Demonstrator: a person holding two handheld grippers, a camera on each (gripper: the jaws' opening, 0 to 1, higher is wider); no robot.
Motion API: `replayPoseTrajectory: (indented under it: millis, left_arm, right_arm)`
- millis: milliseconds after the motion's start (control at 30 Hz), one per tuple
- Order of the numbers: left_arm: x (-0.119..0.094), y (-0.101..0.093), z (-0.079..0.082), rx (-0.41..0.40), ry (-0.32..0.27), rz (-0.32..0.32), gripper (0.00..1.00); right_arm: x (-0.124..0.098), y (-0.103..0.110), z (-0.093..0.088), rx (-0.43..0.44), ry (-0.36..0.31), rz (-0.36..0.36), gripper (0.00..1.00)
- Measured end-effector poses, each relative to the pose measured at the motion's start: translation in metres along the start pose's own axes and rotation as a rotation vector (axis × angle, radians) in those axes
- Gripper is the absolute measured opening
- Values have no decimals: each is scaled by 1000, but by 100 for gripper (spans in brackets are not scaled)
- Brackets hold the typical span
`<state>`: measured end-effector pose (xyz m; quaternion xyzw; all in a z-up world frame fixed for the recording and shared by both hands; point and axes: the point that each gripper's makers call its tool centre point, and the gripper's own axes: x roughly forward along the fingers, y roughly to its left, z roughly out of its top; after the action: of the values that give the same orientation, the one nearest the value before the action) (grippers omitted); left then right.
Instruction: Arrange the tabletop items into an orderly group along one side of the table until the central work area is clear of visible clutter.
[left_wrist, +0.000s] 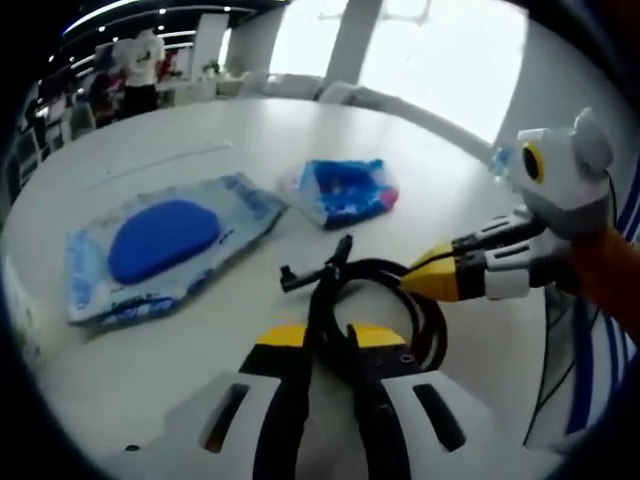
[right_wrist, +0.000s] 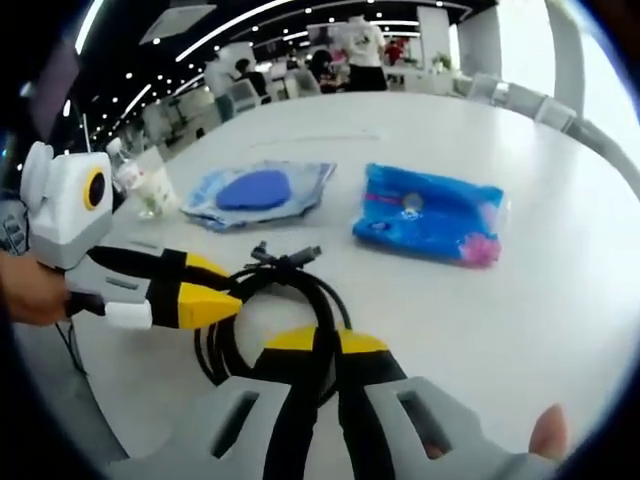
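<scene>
A coiled black cable (left_wrist: 400, 300) (right_wrist: 235, 340) lies on the white table (left_wrist: 180, 130) (right_wrist: 560, 290), its plug ends pointing away from me. My left gripper (left_wrist: 328, 335) is shut on a strand of the cable, and it enters the right gripper view from the left (right_wrist: 232, 293). My right gripper (right_wrist: 325, 342) is also shut on the cable; in the left gripper view its yellow tip (left_wrist: 415, 280) meets the coil from the right. Beyond the cable lie a flat wipes pack with a blue oval lid (left_wrist: 165, 240) (right_wrist: 258, 190) and a crinkled blue packet (left_wrist: 345, 190) (right_wrist: 430, 215).
A clear plastic bottle (right_wrist: 140, 185) stands near the table edge behind the left gripper. A hand (right_wrist: 30, 290) holds that gripper. People and chairs (right_wrist: 355, 45) are far beyond the table. The tabletop beyond the packs is bare.
</scene>
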<state>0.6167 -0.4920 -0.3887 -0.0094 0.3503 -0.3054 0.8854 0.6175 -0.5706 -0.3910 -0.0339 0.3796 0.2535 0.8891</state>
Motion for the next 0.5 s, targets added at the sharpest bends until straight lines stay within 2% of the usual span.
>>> replayPoseTrajectory:
  millis: [500]
  left_arm:
    - [5, -1, -1, 39, 14, -4, 14]
  right_arm:
    - [3, -1, -4, 2, 15, -3, 6]
